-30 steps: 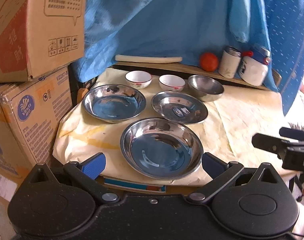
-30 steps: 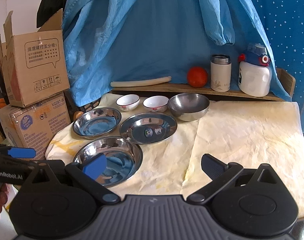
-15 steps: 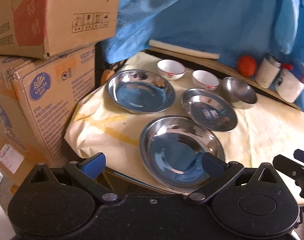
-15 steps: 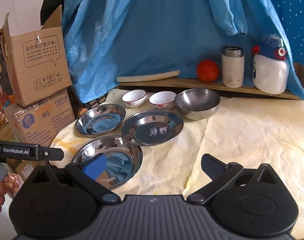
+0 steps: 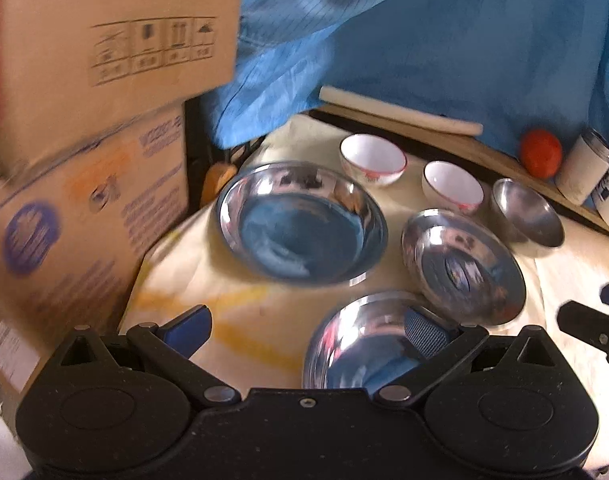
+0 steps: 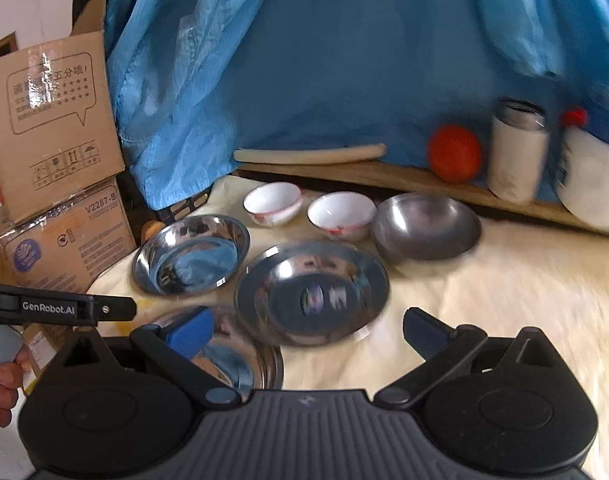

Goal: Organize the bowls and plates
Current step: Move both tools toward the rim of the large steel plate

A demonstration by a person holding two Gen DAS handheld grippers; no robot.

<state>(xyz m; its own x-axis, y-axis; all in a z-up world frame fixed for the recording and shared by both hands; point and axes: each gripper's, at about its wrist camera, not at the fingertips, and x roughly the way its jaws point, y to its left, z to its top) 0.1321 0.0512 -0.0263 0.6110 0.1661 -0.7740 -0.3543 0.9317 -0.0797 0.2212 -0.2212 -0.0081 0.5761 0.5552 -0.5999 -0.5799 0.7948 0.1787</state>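
Three shallow steel plates lie on the cream cloth: a far-left one (image 5: 300, 224) (image 6: 192, 254), a middle one (image 5: 464, 268) (image 6: 312, 292) and a near one (image 5: 364, 344) (image 6: 232, 356). Behind them stand two white bowls (image 6: 272, 204) (image 6: 340, 216) and a steel bowl (image 6: 424, 228) (image 5: 528, 216). My left gripper (image 5: 304, 328) is open and holds nothing; its right finger hangs over the near plate. My right gripper (image 6: 304, 332) is open too, just short of the middle plate, with its left finger over the near plate.
Stacked cardboard boxes (image 5: 84, 160) (image 6: 52, 152) crowd the table's left edge. Blue cloth (image 6: 304, 60) hangs behind. A wooden ledge (image 6: 384, 176) carries a pale stick (image 6: 308, 156), a red-orange fruit (image 6: 454, 152), a white flask (image 6: 516, 152) and a white jug (image 6: 588, 184). A hand (image 6: 0, 388) shows at the lower left.
Both grippers have moved forward over the table. The left one swung left, so the far-left plate now fills its centre. The right one closed in on the middle plate.
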